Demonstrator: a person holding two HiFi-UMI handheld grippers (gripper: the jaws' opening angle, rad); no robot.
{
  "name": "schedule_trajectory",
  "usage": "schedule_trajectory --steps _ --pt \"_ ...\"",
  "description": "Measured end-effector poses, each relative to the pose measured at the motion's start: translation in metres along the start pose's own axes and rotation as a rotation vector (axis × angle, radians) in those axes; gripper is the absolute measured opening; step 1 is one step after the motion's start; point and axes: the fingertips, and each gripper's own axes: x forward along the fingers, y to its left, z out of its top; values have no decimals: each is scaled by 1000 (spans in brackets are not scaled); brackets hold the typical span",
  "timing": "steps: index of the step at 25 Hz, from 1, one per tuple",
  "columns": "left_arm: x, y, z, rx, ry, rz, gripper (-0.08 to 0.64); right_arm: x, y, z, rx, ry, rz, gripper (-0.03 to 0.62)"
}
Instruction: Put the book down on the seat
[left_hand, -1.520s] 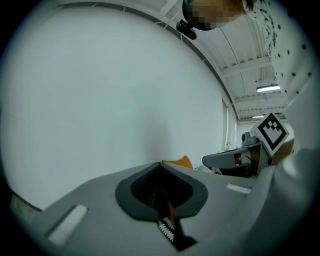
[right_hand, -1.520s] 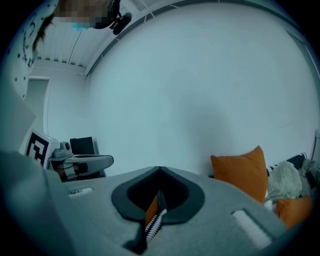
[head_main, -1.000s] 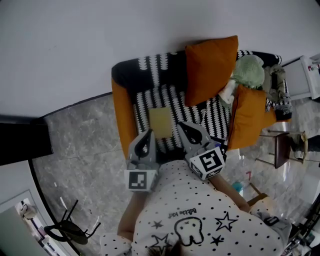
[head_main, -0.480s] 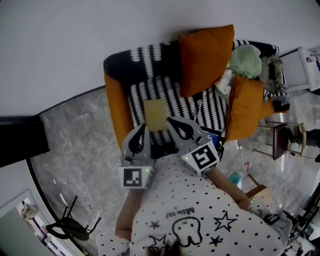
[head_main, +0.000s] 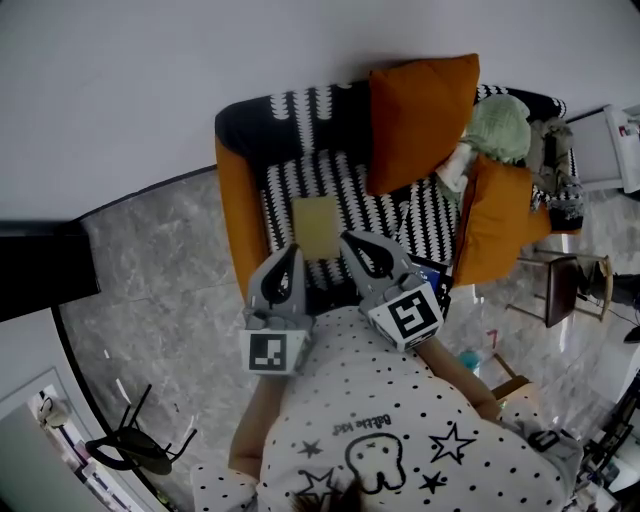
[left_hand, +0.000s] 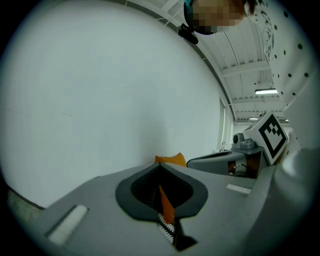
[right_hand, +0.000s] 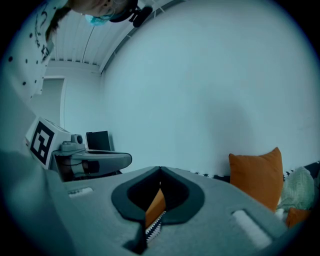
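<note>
On the striped seat (head_main: 281, 196) of the sofa, the book (head_main: 316, 226) lies flat, with both grippers empty.
The left gripper (head_main: 293, 256) and right gripper (head_main: 352, 243) hover just in front of the book's near edge, each with its jaws pressed together on nothing. A careless forward nudge from either tip could probably shove the book askew or towards the orange armrest (head_main: 232, 222). An upright orange cushion (head_main: 420, 120), a second cushion (head_main: 497, 225) and a green plush toy (head_main: 497, 128) crowd the seat's far side, apart from the book. Nothing blocks pulling back.
</note>
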Motion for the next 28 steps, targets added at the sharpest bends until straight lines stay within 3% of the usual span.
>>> schedule_trajectory --steps 28 --pt "-2 7 1 -19 -11 10 2 1 -1 -1 13 25 -10 0"
